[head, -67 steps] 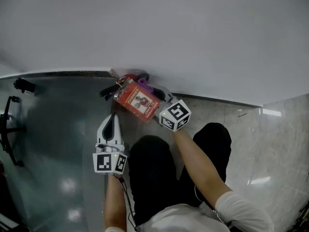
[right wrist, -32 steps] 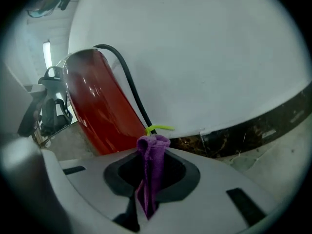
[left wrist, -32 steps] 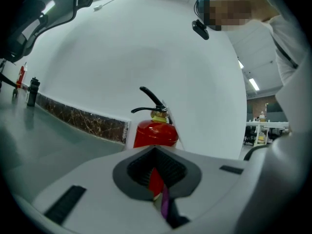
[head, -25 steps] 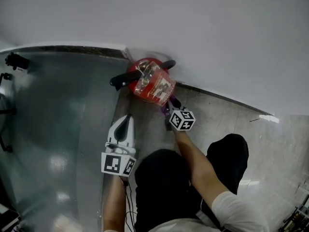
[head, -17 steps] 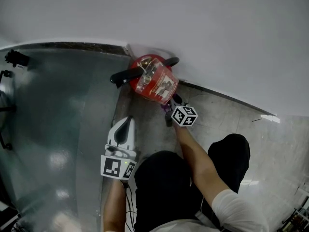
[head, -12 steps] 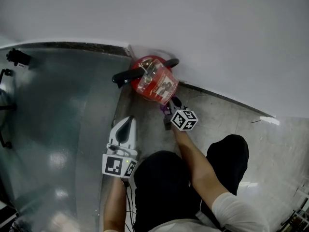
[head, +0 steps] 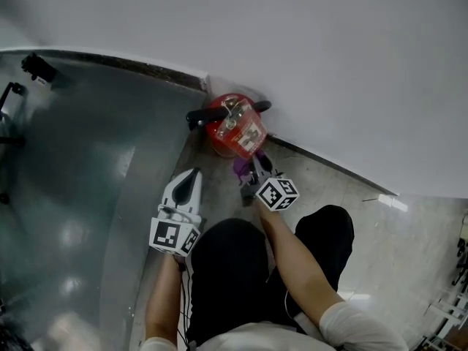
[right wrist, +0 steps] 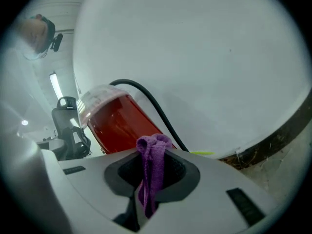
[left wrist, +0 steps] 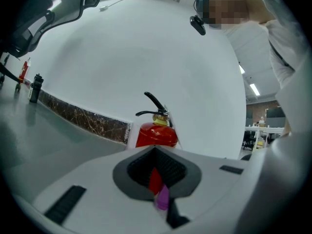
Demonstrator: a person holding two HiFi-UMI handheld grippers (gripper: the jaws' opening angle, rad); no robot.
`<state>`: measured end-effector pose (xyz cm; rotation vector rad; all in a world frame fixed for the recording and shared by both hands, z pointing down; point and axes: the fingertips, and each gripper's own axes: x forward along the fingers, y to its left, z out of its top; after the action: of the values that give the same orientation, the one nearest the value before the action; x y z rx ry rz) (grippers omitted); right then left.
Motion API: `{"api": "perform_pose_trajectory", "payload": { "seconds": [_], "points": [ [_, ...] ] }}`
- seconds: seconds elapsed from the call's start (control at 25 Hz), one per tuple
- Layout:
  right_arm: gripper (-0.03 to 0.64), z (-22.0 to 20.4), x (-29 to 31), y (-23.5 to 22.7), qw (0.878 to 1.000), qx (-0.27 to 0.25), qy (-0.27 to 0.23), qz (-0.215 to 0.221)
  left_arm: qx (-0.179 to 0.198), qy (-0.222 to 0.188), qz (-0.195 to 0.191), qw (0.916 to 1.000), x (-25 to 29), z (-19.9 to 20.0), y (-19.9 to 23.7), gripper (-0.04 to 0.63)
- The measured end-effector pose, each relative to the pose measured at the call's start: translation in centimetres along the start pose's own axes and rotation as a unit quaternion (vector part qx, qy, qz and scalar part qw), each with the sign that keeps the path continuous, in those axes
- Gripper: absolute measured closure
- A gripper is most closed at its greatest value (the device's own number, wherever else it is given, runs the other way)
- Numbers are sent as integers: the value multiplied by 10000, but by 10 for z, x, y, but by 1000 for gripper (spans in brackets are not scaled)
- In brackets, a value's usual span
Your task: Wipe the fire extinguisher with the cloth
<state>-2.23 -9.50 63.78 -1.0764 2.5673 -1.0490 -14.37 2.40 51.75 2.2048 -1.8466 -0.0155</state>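
Pinching the purple cloth (head: 241, 167) tight in our right gripper (head: 251, 174), we have the fire extinguisher (head: 232, 126) standing upright by the wall (head: 329, 64), just beyond the cloth at eleven o'clock. Our left gripper (head: 190, 181), jaws together and empty, sits farther off at its seven o'clock.

Your head view: even, slightly dim light; soft glare patches on the glossy floor (head: 69, 232). Gripper views: strong fisheye bending, black vignetted corners, cloth (right wrist: 152, 167) soft-focus near your lens, ceiling lights (left wrist: 253, 88) flaring.
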Motion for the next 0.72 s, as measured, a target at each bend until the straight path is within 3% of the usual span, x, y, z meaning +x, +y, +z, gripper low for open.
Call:
{"api": "perform_pose_trajectory", "payload": {
  "seconds": [0.72],
  "points": [
    [560, 94, -27, 104, 9901, -428, -720, 1124, 250, -35, -10, 9997, -3, 22, 2, 591]
  ]
}}
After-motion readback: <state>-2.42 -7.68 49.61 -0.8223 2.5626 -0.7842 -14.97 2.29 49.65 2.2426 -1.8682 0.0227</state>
